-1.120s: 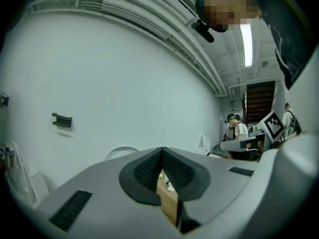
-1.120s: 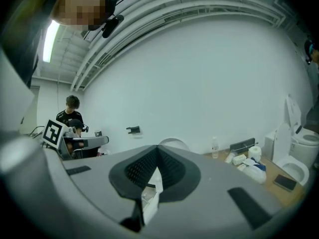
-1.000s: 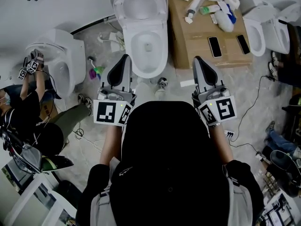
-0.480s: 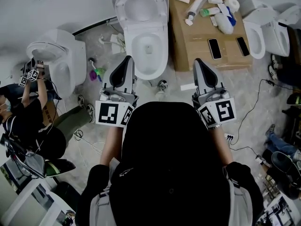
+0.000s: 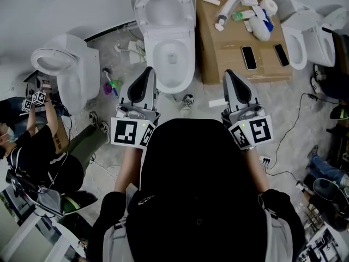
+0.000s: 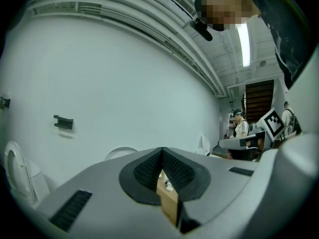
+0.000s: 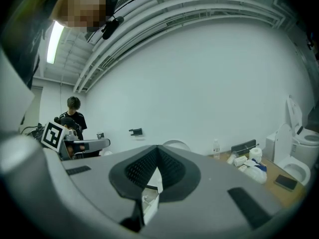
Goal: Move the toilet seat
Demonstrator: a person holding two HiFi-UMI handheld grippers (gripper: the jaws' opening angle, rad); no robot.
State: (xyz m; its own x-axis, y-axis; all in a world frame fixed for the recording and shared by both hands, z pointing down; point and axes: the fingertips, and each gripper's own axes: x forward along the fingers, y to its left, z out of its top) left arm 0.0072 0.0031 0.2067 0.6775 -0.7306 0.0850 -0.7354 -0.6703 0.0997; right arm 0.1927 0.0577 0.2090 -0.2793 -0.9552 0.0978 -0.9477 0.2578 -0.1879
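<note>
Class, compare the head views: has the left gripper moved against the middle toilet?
No. The left gripper stays beside the front left of the middle toilet, jaws shut.

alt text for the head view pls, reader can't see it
From above, a person holds the left gripper and right gripper, both shut and empty, before an open white toilet. A cluttered cardboard box stands right of it.

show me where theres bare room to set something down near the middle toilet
Bare: the cardboard's near left part, between the middle toilet and the two phones; also the floor strip just below the cardboard's near edge. Crowded: the cardboard's far end, with bottles and a roll.
</note>
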